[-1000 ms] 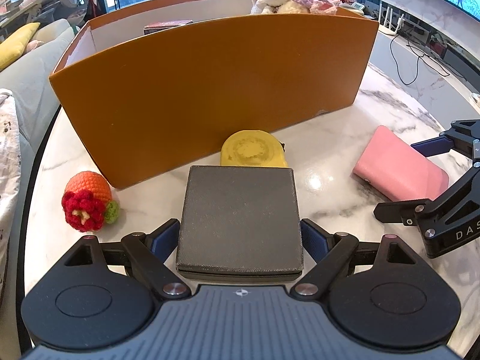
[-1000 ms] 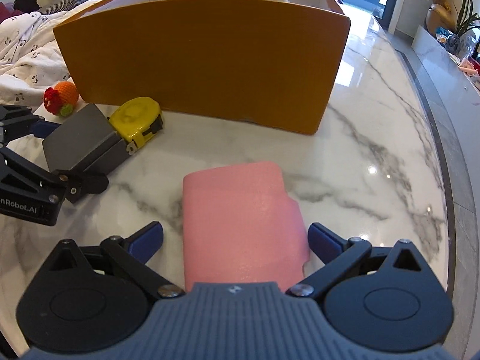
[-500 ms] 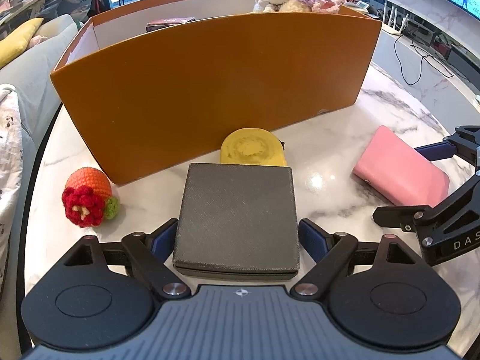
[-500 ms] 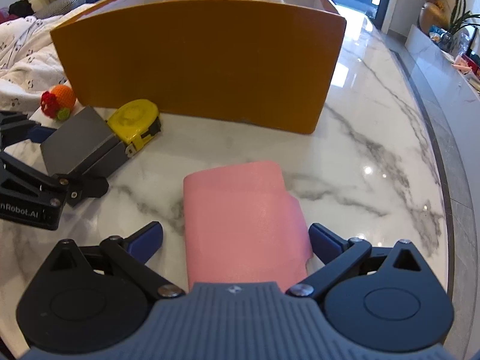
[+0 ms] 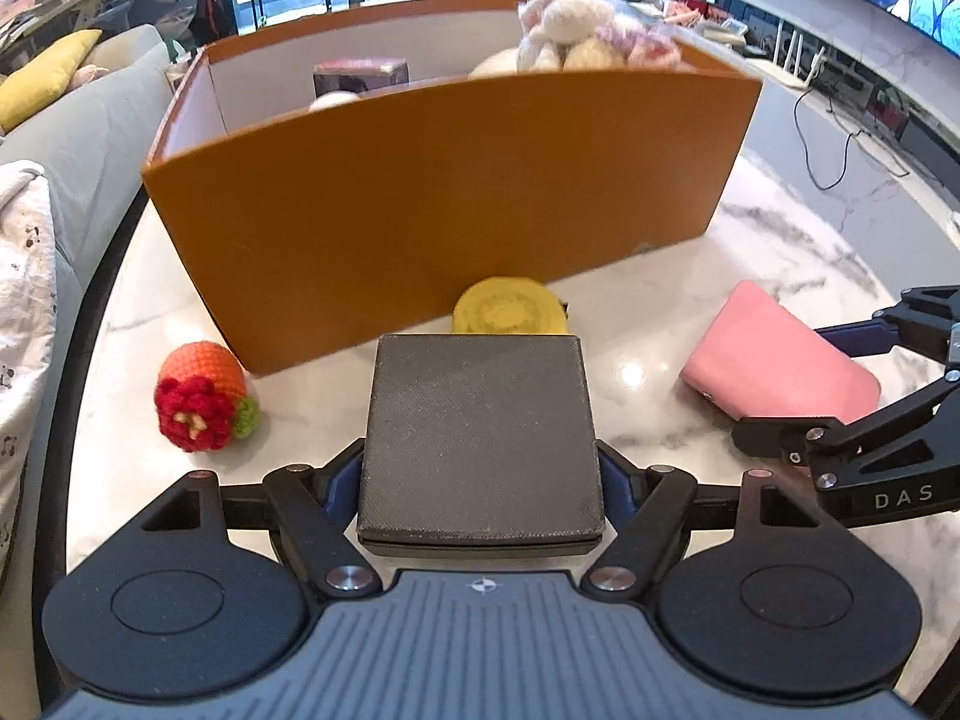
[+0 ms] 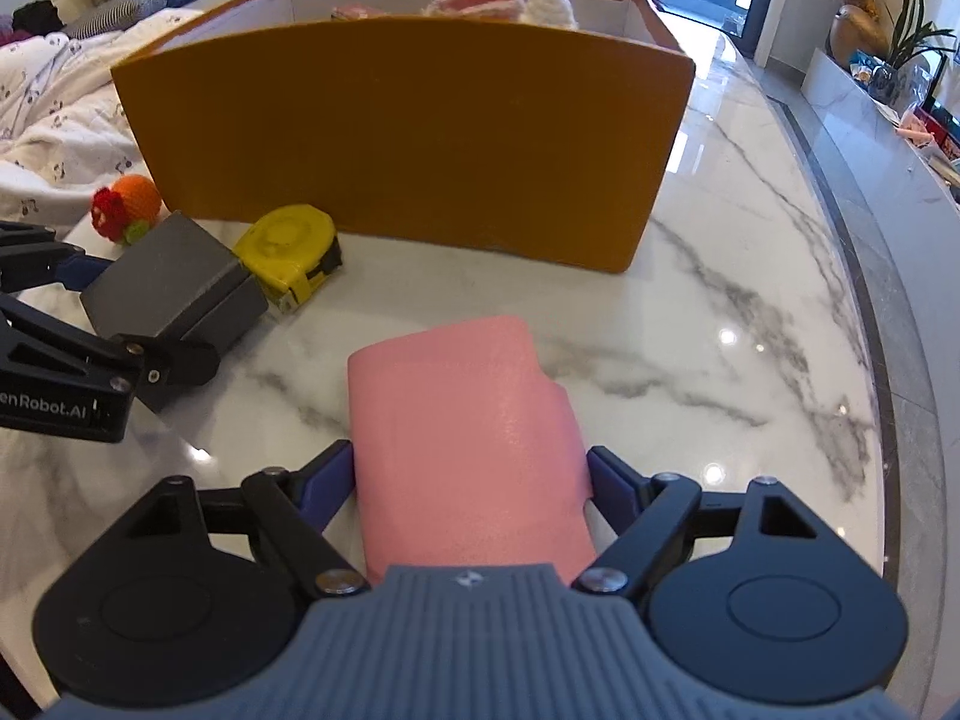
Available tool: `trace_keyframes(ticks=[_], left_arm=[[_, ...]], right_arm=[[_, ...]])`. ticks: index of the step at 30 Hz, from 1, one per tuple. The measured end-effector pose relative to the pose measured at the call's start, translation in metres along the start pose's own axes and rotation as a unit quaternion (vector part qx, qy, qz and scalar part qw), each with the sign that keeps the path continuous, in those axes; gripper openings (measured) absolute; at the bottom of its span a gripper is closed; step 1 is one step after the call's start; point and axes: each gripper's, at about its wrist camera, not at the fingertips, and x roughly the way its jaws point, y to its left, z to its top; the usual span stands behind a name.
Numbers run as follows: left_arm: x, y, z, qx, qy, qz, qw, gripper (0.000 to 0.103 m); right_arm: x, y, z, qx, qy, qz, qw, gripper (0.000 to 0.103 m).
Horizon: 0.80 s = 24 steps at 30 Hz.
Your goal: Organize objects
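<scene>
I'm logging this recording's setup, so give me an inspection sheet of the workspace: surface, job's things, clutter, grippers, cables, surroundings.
Surface: white marble table, glossy, grey veins.
Job's things: orange box holding plush toys and a small dark box; grey box; pink wallet; yellow tape measure touching the grey box; crochet fruit beside the orange box.
Clutter: nothing seen.
Grippers: left gripper shut on the grey box; right gripper shut on the pink wallet.
Cables: black cable off the table, by the TV wall.
Surroundings: sofa, yellow cushion, potted plant.
</scene>
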Motion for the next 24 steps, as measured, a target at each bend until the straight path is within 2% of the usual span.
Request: trace_keyframes(ticks=[8, 15, 20, 24], left_arm=[[-0.024, -0.002, 0.005, 0.0, -0.036, 0.007, 0.9993, 0.088], [-0.06, 0.003, 0.034, -0.005, -0.105, 0.031, 0.9939, 0.088], [-0.07, 0.018, 0.067, -0.034, -0.148, 0.071, 0.9858, 0.088], [-0.055, 0.025, 0.095, -0.049, -0.156, 0.097, 0.9818, 0.088]], right_arm=[[-0.03, -0.001, 0.008, 0.024, -0.04, 0.027, 0.999, 0.083], [-0.061, 0.006, 0.025, 0.043, -0.086, 0.048, 0.994, 0.083], [-0.078, 0.008, 0.056, 0.066, -0.137, 0.052, 0.987, 0.083], [-0.084, 0.0, 0.094, 0.092, -0.175, 0.053, 0.979, 0.083]])
